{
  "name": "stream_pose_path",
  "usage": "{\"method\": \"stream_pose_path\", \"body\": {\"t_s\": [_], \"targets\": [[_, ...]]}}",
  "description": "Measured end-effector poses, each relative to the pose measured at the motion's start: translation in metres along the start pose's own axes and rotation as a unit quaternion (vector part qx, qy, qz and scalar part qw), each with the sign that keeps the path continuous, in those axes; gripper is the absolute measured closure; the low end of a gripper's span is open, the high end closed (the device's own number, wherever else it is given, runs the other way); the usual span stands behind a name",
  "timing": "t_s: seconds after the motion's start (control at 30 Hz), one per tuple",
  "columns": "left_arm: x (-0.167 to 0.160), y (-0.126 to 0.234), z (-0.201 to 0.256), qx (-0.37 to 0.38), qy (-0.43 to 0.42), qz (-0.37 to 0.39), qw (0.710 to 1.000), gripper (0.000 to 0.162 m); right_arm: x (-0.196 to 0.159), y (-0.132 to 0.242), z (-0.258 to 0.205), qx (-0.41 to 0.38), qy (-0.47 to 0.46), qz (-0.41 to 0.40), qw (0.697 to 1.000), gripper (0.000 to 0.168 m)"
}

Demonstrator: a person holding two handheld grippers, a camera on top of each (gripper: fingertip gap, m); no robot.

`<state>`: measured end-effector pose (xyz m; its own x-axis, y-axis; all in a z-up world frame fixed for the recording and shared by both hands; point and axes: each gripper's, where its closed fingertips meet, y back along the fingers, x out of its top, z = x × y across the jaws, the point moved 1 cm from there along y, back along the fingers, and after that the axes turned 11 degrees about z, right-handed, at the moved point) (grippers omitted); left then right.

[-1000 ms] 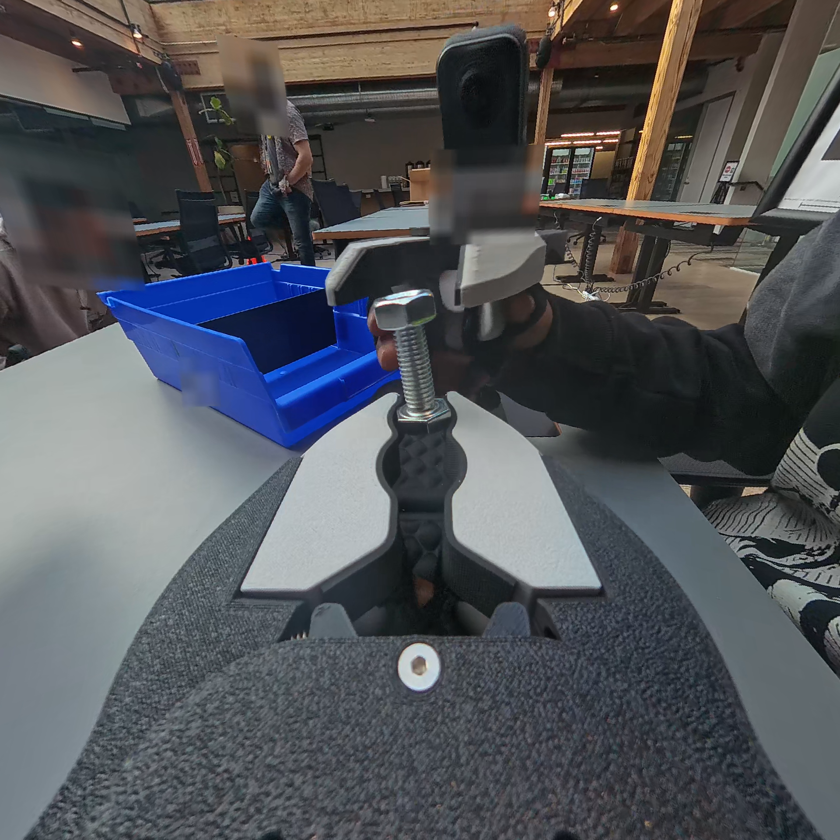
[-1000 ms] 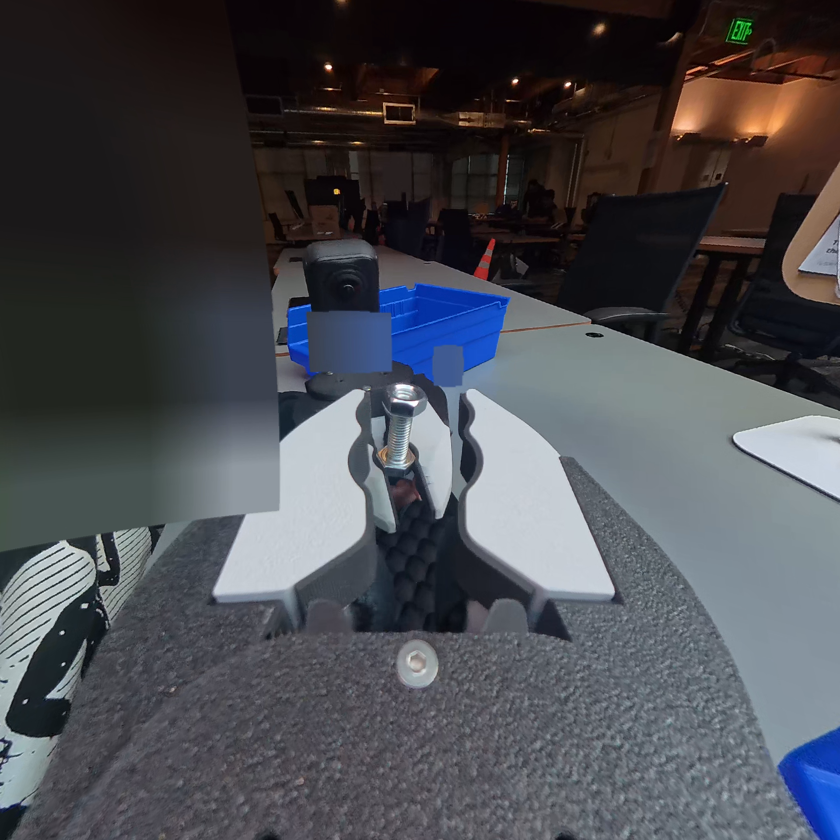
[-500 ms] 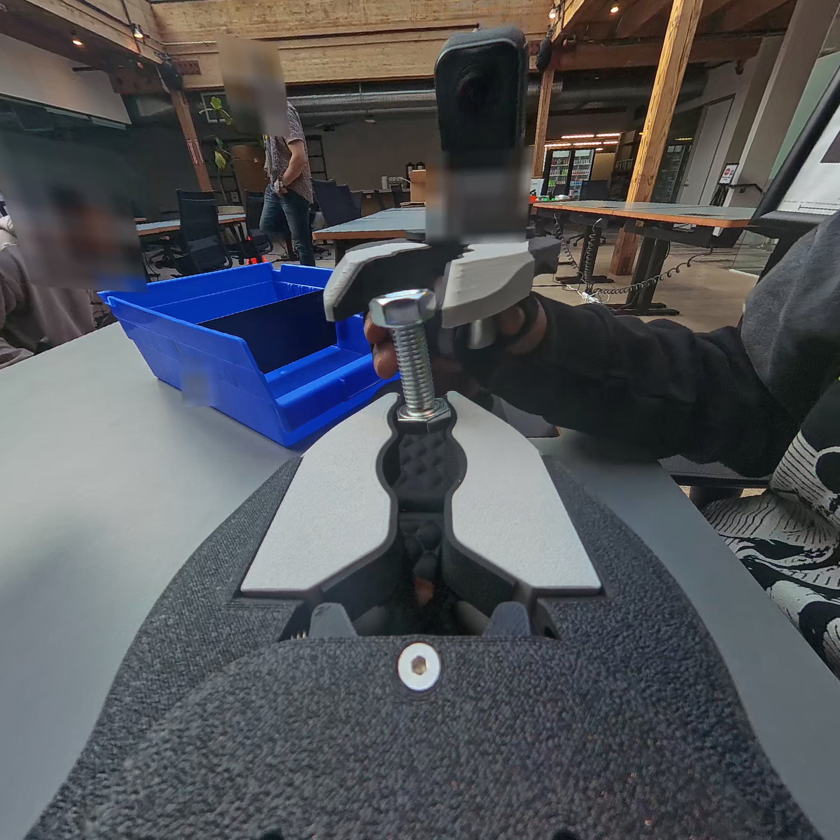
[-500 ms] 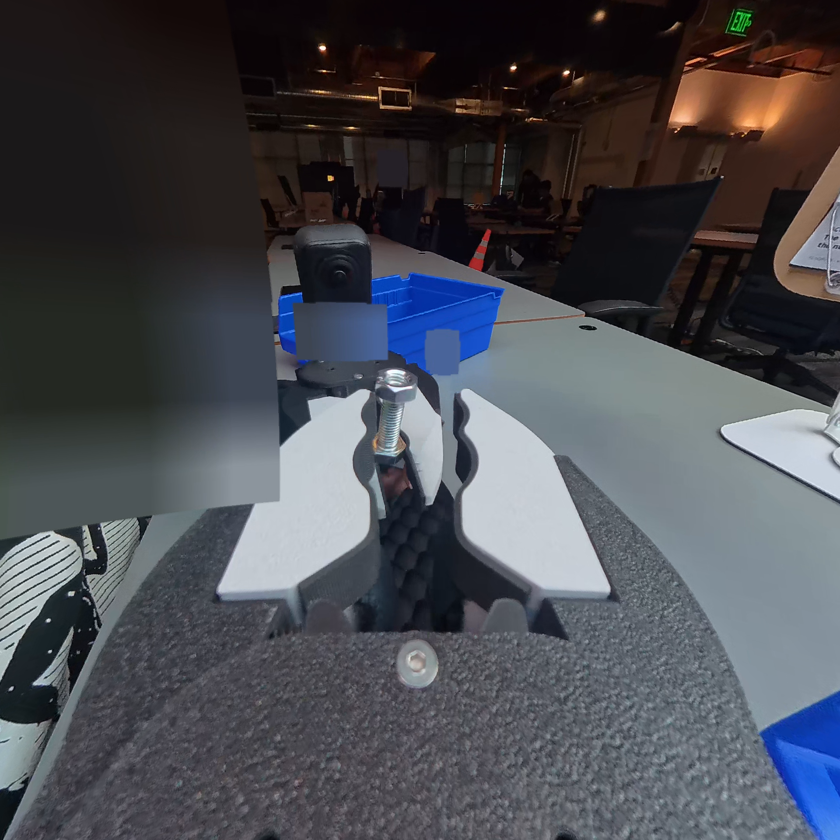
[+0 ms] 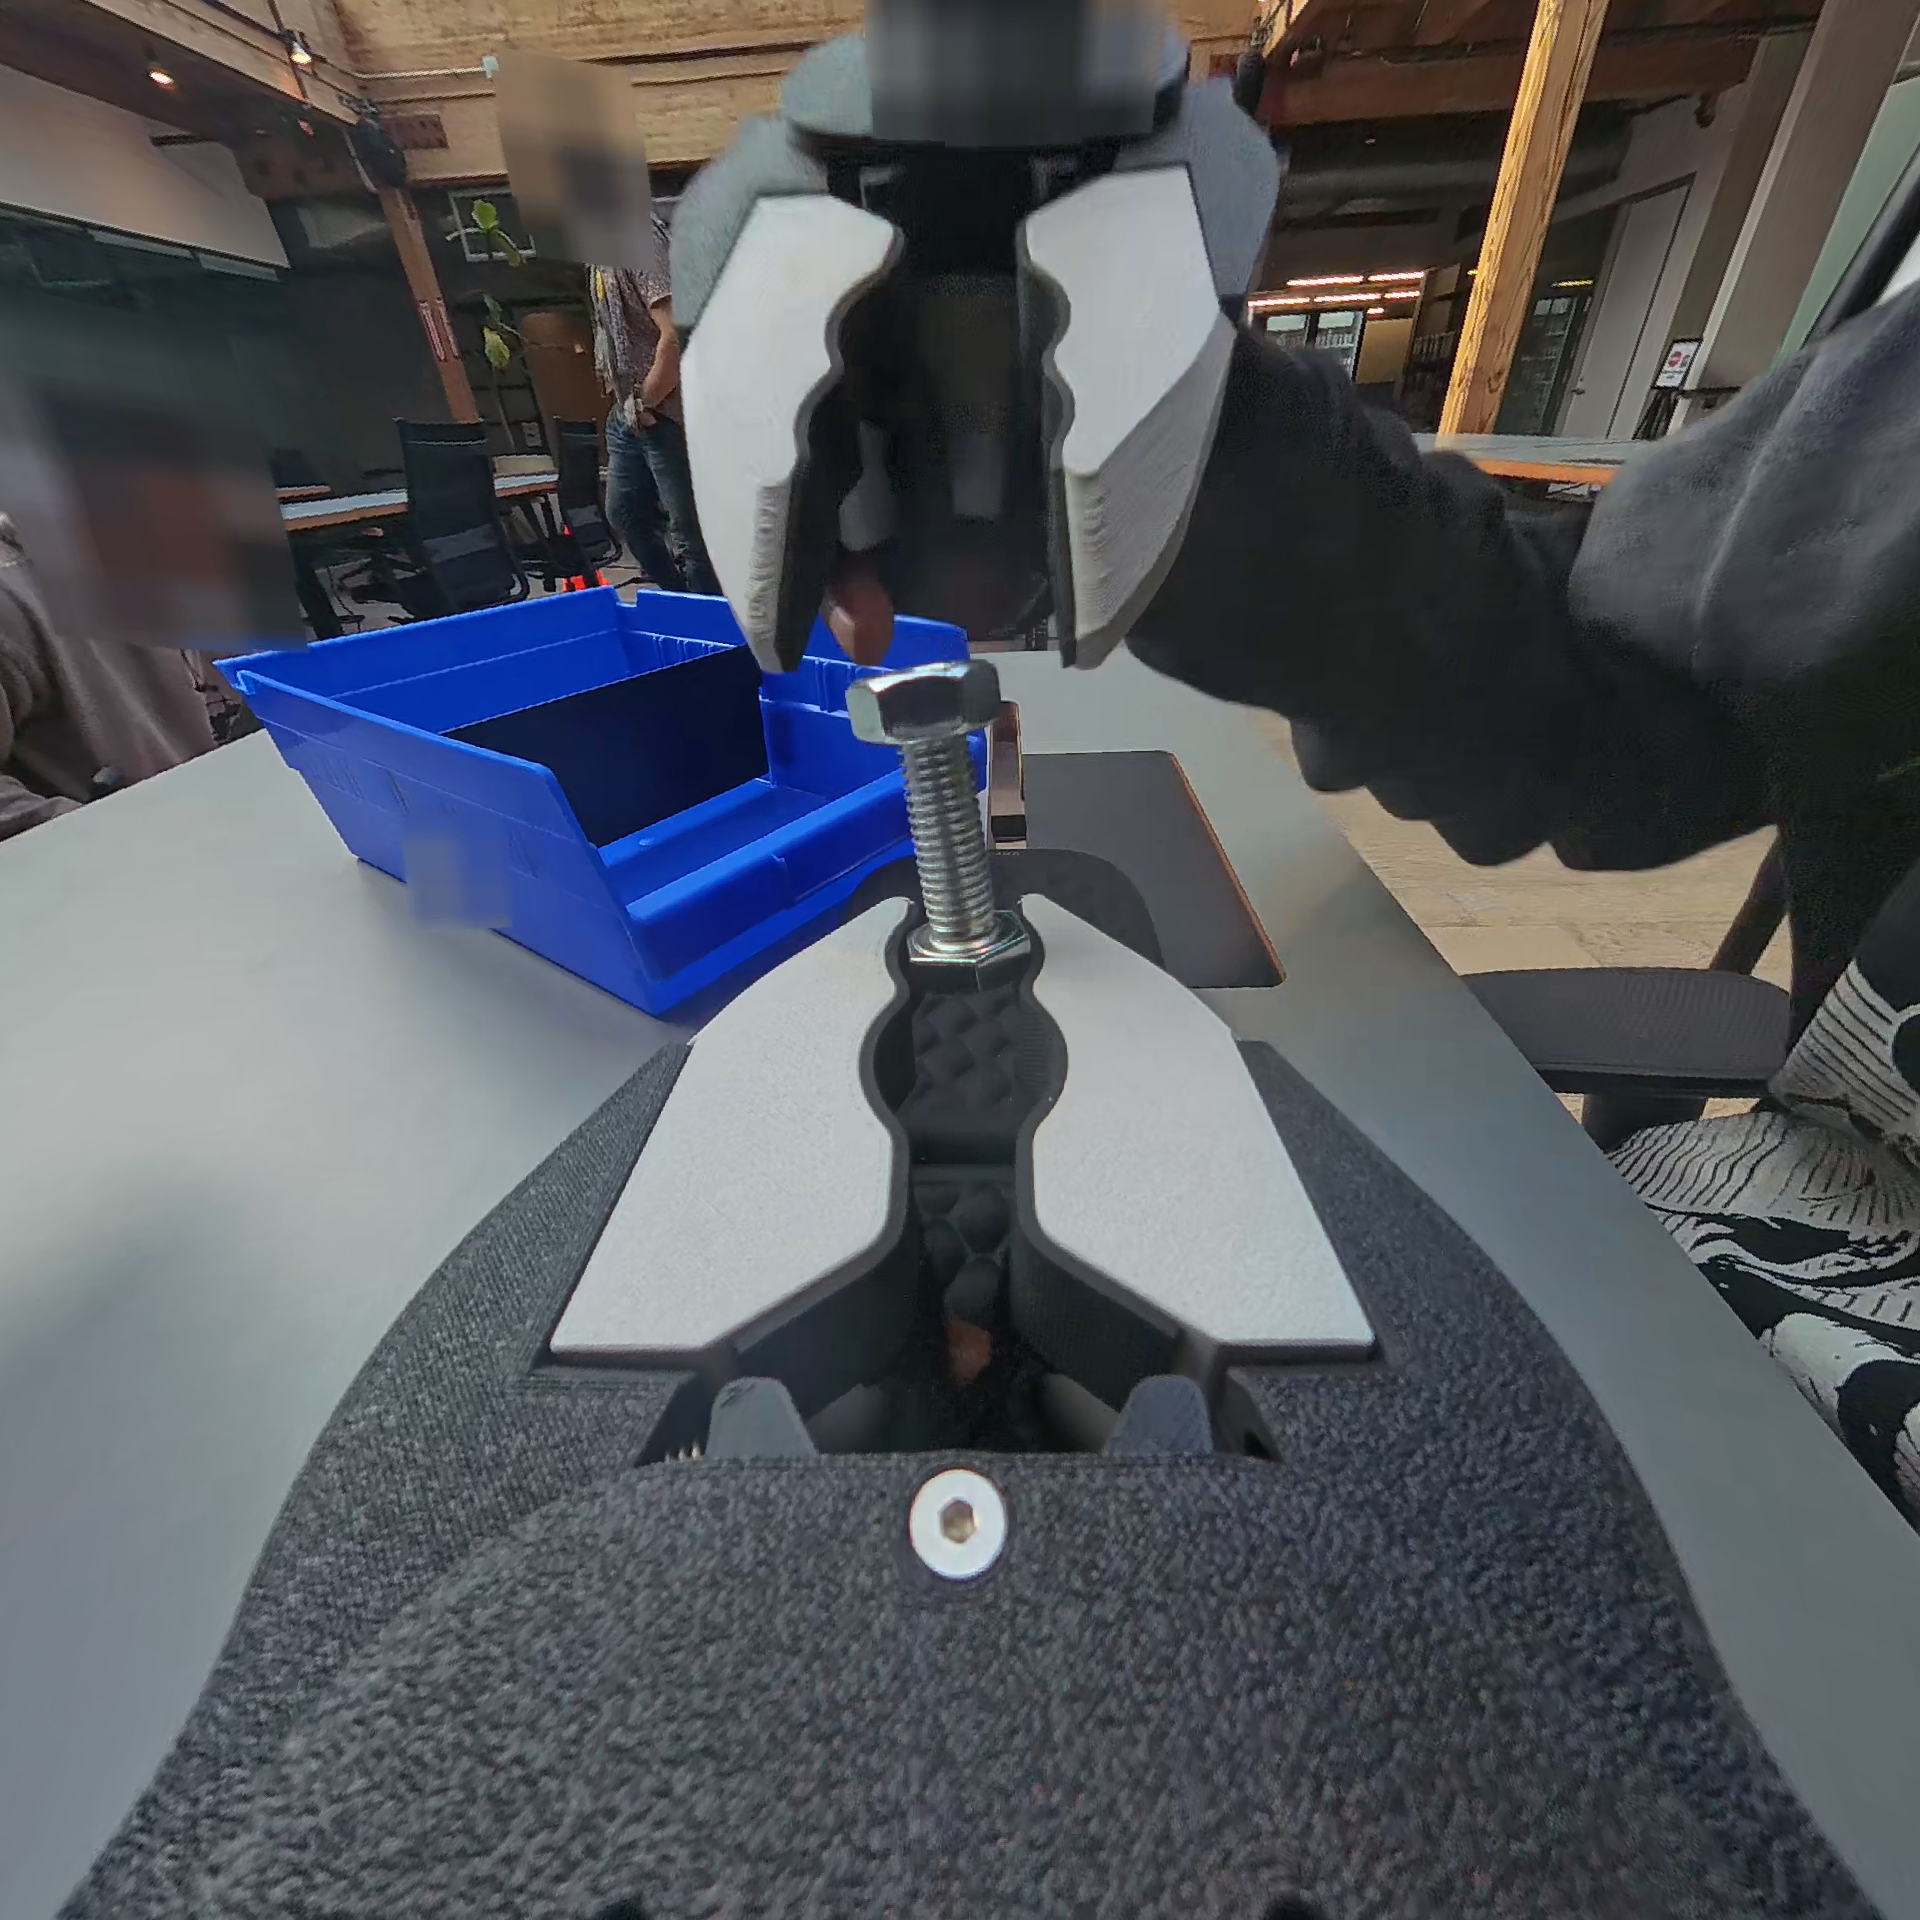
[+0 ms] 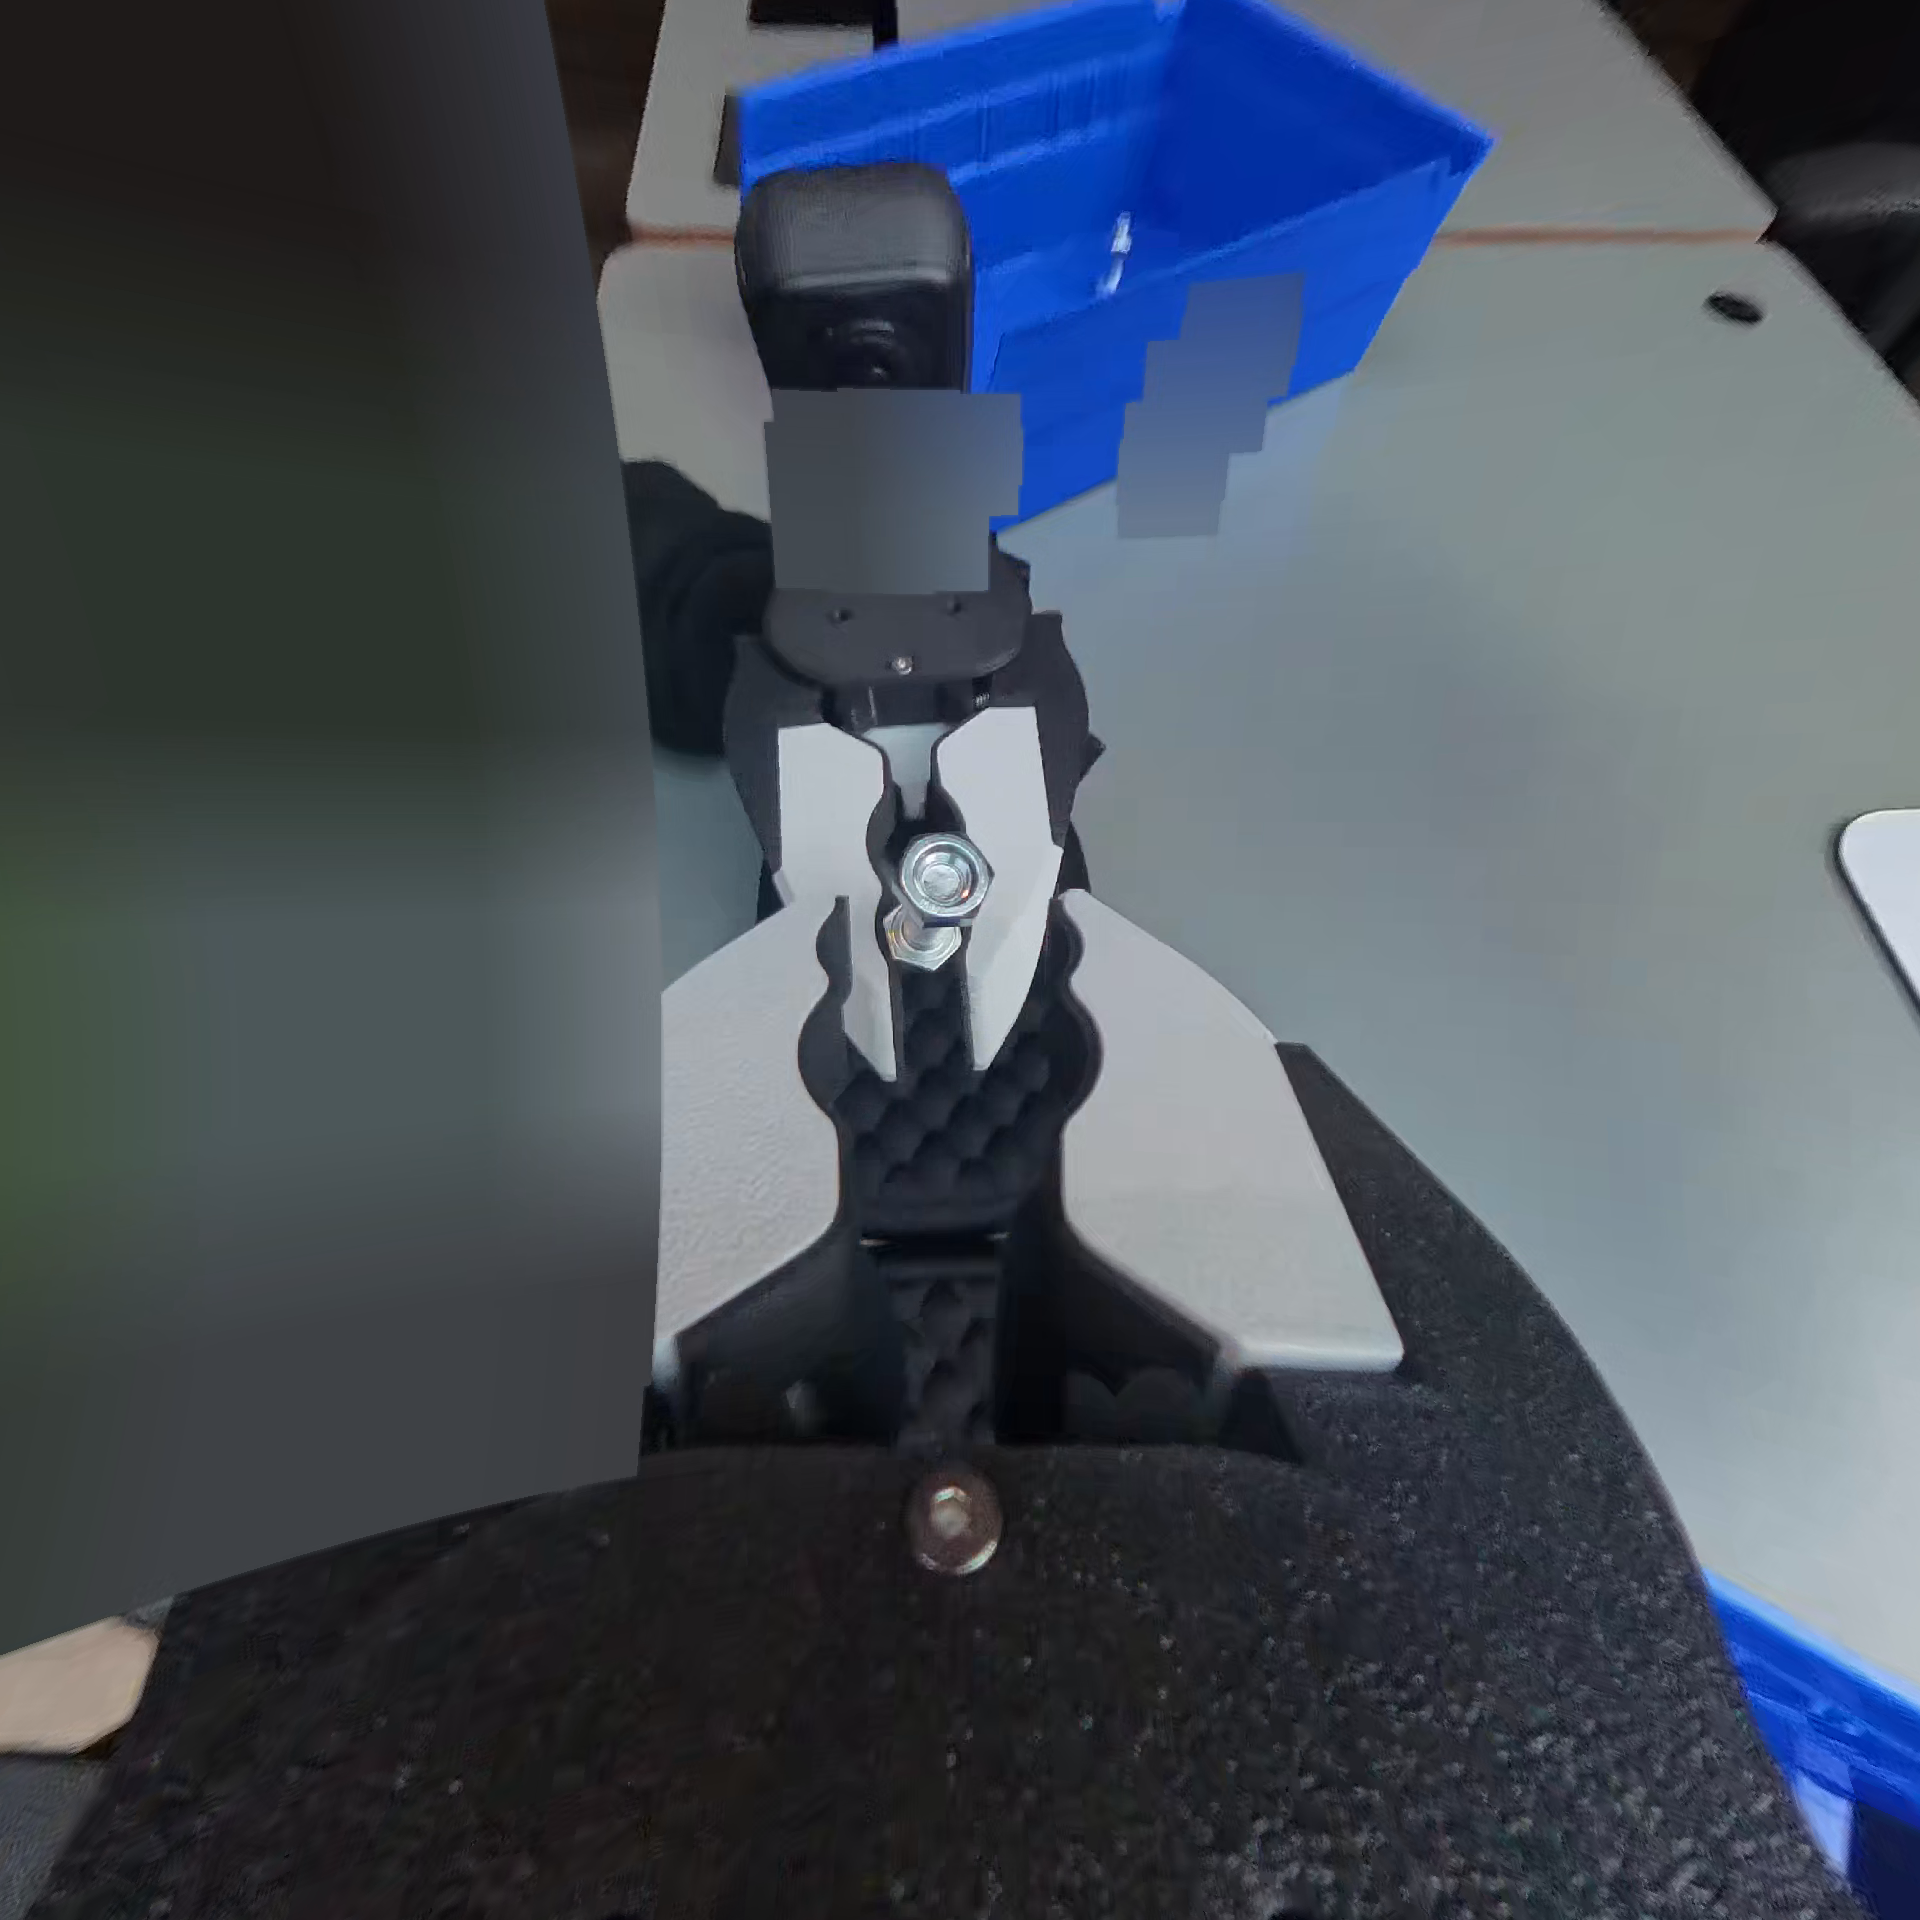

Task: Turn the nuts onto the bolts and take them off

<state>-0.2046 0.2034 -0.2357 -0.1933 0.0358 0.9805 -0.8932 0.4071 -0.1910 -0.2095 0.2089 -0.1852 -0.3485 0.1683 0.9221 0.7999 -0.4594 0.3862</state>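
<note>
A silver bolt (image 5: 943, 831) stands upright with its hex head (image 5: 923, 701) on top. My left gripper (image 5: 966, 935) is shut on the nut (image 5: 966, 954) at the bolt's lower end. My right gripper (image 5: 930, 634) hangs just above the head, pointing down, open and empty. In the right wrist view I look down on the bolt head (image 6: 945, 878) and the nut (image 6: 920, 948). The right gripper (image 6: 956, 914) has its fingertips spread on either side of the head. The left gripper (image 6: 928, 987) points toward the camera below it.
A blue bin (image 5: 582, 769) stands on the grey table (image 5: 208, 1039) behind and left of the bolt, and shows in the right wrist view (image 6: 1195, 208). Another blue bin's corner (image 6: 1829, 1714) is at the lower right. A white pad (image 6: 1886, 904) lies at the right. A person's black sleeve (image 5: 1455, 623) reaches in. Some 5 centimetres of space lies between my two pairs of fingers.
The right gripper has swung up from beside the bolt head to above it, now pointing down with its jaws wider apart. The left gripper still holds the nut with the bolt upright.
</note>
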Motion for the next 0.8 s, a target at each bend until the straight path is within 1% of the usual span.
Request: {"method": "stream_pose_path", "body": {"t_s": [0.07, 0.17, 0.27, 0.3, 0.43, 0.53, 0.67, 0.73, 0.8], "targets": [[-0.001, 0.000, 0.000, 0.000, -0.001, -0.003, 1.000, 0.147, 0.002, -0.002, -0.003, 0.032, 0.009, -0.065, 0.997, 0.134], [-0.002, -0.001, 0.001, -0.001, -0.005, -0.008, 1.000, 0.147, -0.001, -0.005, -0.004, 0.057, 0.026, -0.145, 0.987, 0.138], [-0.003, -0.001, 0.002, -0.004, -0.009, -0.013, 1.000, 0.147, -0.006, -0.011, -0.004, 0.070, 0.046, -0.193, 0.978, 0.149], [-0.004, -0.001, 0.003, -0.006, -0.009, -0.016, 1.000, 0.147, -0.006, -0.012, -0.005, 0.076, 0.057, -0.200, 0.975, 0.150], [-0.003, -0.001, 0.007, -0.027, -0.001, -0.014, 1.000, 0.148, -0.004, -0.010, -0.008, 0.100, 0.142, -0.201, 0.964, 0.150], [-0.002, 0.000, 0.013, -0.056, 0.011, -0.010, 0.998, 0.148, -0.004, -0.010, -0.014, 0.117, 0.211, -0.194, 0.951, 0.150], [0.000, 0.002, 0.022, -0.100, 0.029, -0.007, 0.995, 0.148, -0.003, -0.009, -0.021, 0.145, 0.290, -0.162, 0.932, 0.150], [0.001, 0.003, 0.026, -0.121, 0.038, -0.005, 0.992, 0.148, -0.002, -0.009, -0.024, 0.155, 0.318, -0.146, 0.924, 0.150], [0.000, 0.003, 0.025, -0.117, 0.037, -0.006, 0.992, 0.148, -0.003, -0.009, -0.023, 0.155, 0.312, -0.145, 0.926, 0.149]]}}
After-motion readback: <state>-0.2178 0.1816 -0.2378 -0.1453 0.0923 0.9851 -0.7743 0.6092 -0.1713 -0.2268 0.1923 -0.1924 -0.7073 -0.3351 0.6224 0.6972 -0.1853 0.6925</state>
